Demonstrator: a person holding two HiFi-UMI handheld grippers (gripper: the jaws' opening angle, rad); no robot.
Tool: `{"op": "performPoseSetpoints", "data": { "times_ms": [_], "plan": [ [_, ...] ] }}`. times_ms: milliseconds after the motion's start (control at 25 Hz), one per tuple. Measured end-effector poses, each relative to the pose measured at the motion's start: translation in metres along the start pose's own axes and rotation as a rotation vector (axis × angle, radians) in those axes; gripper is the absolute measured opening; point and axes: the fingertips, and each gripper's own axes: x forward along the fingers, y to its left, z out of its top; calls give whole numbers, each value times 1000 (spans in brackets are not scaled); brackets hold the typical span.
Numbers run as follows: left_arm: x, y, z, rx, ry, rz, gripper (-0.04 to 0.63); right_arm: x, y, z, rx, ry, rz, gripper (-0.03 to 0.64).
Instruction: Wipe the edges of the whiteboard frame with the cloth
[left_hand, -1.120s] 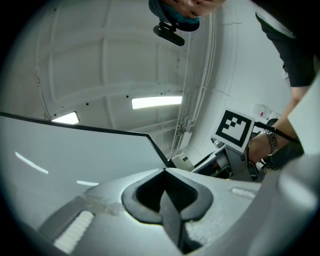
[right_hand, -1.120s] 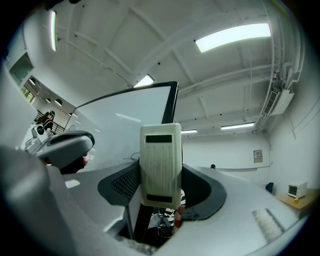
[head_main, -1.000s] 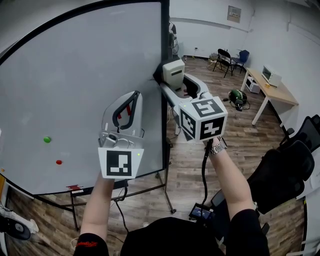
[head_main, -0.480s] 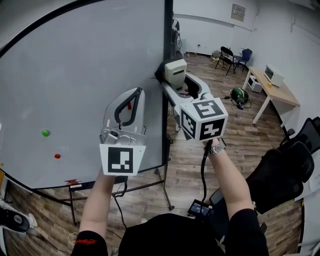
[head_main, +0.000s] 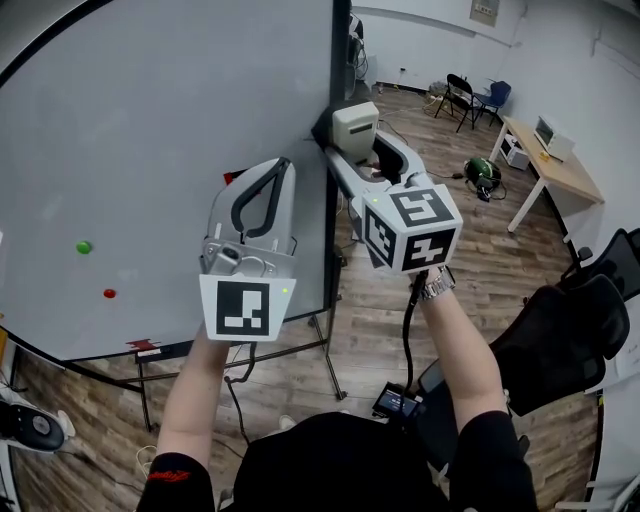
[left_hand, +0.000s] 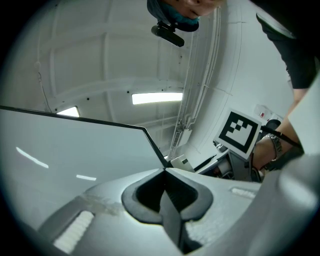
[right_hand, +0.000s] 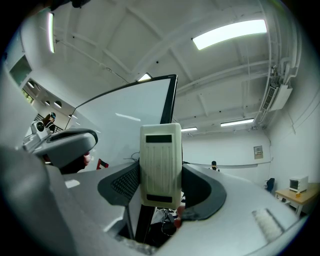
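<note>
A large whiteboard (head_main: 150, 130) on a wheeled stand fills the left of the head view, its black frame (head_main: 341, 90) running down the right edge. My right gripper (head_main: 353, 138) is shut on a cream rectangular wiping block (head_main: 355, 124), which is pressed against that right frame edge. In the right gripper view the block (right_hand: 160, 165) stands upright between the jaws, with the frame (right_hand: 168, 102) behind it. My left gripper (head_main: 282, 166) hovers in front of the board surface just left of the frame, its jaws (left_hand: 164, 171) closed together with nothing between them.
A green magnet (head_main: 83, 246) and a red magnet (head_main: 108, 294) stick to the board at the left. The stand's legs (head_main: 330, 370) spread over the wood floor below. A black office chair (head_main: 565, 345) stands to the right, with a desk (head_main: 550, 165) and folding chairs (head_main: 462, 95) farther back.
The whole scene has slid upward as the head camera shifted. The block stays on the right frame edge. The left gripper has drifted slightly right towards the frame.
</note>
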Motion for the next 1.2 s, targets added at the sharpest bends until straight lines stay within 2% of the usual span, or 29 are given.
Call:
{"op": "performPoseSetpoints", "data": {
  "times_ms": [1200],
  "plan": [
    [-11, -35, -20, -64, 15, -30, 0, -7, 0, -41, 4, 28, -19, 259]
  ]
}}
